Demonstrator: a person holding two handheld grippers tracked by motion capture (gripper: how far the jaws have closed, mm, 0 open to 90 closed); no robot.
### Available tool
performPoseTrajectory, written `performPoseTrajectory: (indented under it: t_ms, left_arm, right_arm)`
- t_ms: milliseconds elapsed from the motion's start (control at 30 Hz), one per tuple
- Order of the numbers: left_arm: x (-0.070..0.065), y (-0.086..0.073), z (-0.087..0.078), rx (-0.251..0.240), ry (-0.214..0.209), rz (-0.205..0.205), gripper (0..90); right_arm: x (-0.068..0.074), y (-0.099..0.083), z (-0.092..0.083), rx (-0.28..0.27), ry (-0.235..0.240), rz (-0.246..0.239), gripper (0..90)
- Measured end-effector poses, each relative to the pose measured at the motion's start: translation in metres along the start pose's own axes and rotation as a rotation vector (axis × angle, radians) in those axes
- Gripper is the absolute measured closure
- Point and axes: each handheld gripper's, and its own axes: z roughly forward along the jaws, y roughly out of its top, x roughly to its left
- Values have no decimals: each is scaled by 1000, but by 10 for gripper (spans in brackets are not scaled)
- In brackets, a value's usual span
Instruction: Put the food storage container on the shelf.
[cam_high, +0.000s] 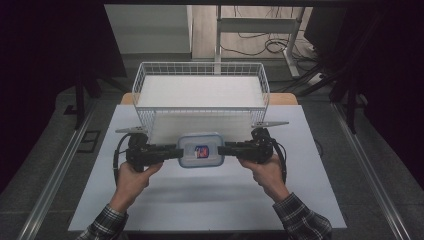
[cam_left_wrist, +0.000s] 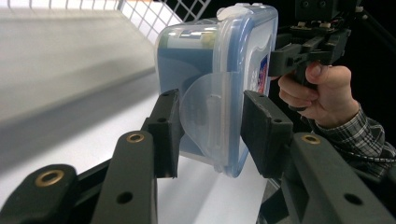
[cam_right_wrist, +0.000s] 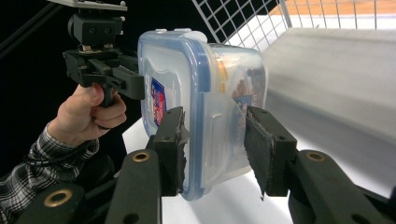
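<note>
While level, grippers (cam_high: 172, 153) clamping container (cam_high: 200, 150)

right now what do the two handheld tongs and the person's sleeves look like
Both the left tongs and the right tongs are matte black, with flat rectangular pads on arms fastened by brass-coloured rivets. Each carries a grey three-cornered plate on top and trails a black cable. The sleeves are dark plaid with pale lines.

Lab/test rig, dark surrounds, white table (cam_high: 150, 200), metal rails (cam_high: 55, 175), loose floor cables (cam_high: 260, 45)
</note>
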Motion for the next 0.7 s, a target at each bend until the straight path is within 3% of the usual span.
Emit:
performPoseTrajectory:
  t_ms: [500, 700]
  left_arm:
    - [-6, 55, -11, -50, 19, 27, 590]
    - [-3, 88, -12, -63, 32, 34, 590]
  right_arm:
    - [3, 56, -6, -50, 2, -39, 587]
    - [-1, 84, -7, -76, -5, -39, 583]
